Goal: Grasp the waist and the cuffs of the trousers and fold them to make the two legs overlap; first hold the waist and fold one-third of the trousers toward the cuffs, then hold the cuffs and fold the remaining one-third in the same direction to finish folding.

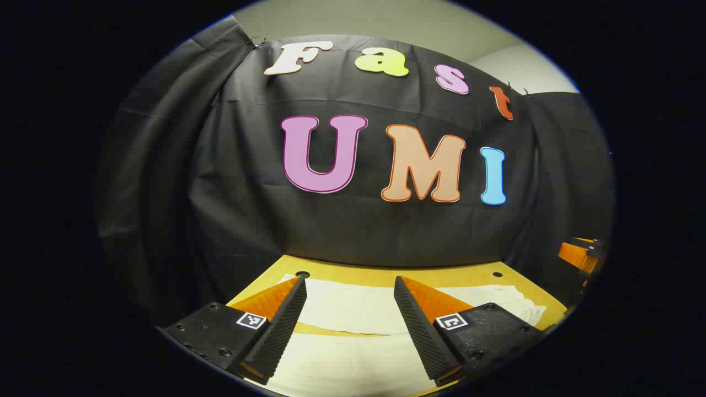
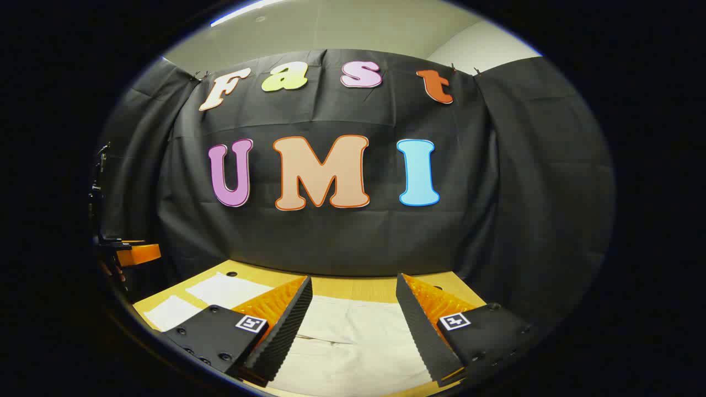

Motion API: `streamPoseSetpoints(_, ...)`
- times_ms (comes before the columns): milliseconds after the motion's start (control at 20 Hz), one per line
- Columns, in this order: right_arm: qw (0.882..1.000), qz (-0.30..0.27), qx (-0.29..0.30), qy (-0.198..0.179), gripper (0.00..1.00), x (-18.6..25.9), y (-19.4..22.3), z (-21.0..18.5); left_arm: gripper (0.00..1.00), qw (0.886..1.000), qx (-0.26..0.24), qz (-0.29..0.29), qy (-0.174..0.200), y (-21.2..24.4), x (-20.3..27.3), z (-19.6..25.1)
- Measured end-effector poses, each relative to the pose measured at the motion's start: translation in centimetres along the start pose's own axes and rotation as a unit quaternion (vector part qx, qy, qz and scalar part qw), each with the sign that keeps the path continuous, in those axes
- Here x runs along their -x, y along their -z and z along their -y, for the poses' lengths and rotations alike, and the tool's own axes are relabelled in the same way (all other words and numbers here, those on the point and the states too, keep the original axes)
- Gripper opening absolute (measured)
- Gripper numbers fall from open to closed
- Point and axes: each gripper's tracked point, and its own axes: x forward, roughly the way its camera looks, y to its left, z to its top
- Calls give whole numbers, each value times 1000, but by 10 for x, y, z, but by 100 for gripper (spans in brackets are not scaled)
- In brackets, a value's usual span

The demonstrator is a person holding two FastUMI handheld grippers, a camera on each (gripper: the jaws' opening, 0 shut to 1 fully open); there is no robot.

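Both grippers, left (image 1: 349,309) and right (image 2: 353,309), gape, holding nothing, above pale trousers (image 1: 353,314) lying flat on the table (image 1: 386,274). Cloth looks light, limp; pinch waistband and cuff edges.

Table (image 1: 380,274): before me, running back to the booth wall.
Trousers (image 1: 358,314): flat on the table, spread across it from left to right; both legs lie side by side, a strip of table between them.
My left gripper (image 1: 350,309): above the trousers' near part, fingers apart, cloth beneath the gap.
My right gripper (image 2: 353,309): above the trousers (image 2: 358,342), fingers apart.
Booth wall (image 2: 342,237): behind the table's far edge.
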Motion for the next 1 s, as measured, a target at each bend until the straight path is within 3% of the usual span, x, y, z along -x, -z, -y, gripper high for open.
streamPoseSetpoints(850,1000,-7,-1,2,98,2,10,5,95,999,-11,-47,4,38,3,5)
streamPoseSetpoints(1000,1000,-17,-1,-7,98,1,15,-1,95,996,-19,-78,31,62,6,10)
